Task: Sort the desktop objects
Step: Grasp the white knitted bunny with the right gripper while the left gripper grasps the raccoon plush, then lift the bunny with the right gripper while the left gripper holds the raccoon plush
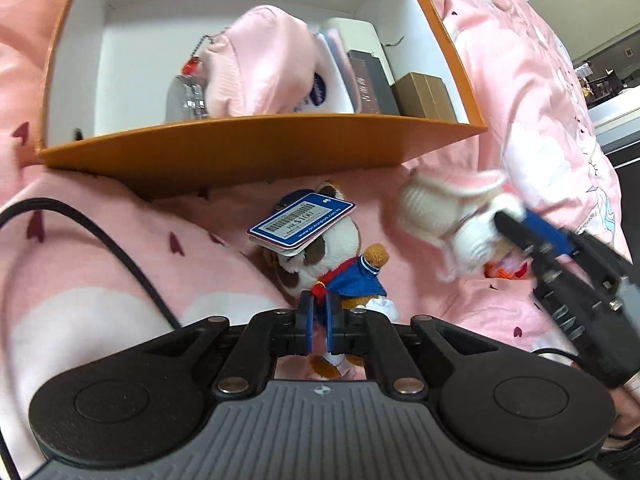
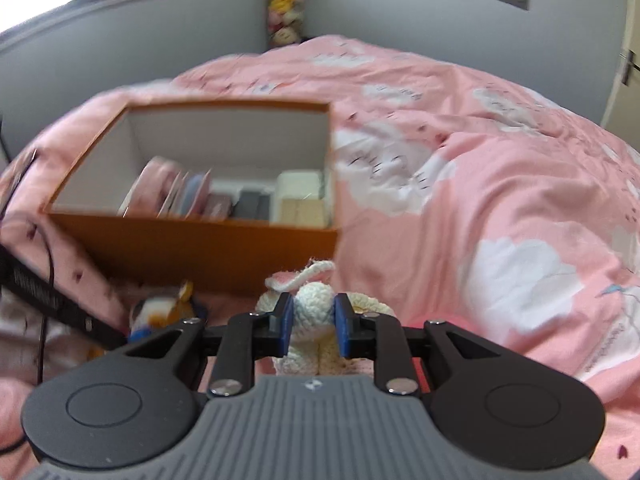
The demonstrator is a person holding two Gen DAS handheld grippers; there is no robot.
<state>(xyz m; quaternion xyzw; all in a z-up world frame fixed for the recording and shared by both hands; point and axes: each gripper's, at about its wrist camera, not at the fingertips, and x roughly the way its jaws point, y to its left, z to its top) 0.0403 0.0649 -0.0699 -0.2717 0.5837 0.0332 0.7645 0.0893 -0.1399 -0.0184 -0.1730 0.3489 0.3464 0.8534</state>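
My left gripper (image 1: 319,322) is shut on a small brown-and-white plush animal (image 1: 332,264) in a blue jacket, with a blue price tag (image 1: 302,222) on its head. It hangs just in front of the orange box (image 1: 256,152). A white crocheted bunny (image 2: 314,312) with pink-lined ears is squeezed between the blue pads of my right gripper (image 2: 311,326). From the left wrist camera that bunny (image 1: 444,220) and the right gripper (image 1: 516,232) show at the right, blurred. The plush animal (image 2: 160,314) shows at the lower left of the right wrist view.
The orange box (image 2: 192,244) stands open on a pink quilt (image 2: 480,160). Inside are a pink pouch (image 1: 260,64), a keychain (image 1: 188,92), a dark box (image 1: 370,80), a brown box (image 1: 424,96) and a white box (image 2: 298,184). A black cable (image 1: 120,252) crosses the quilt at left.
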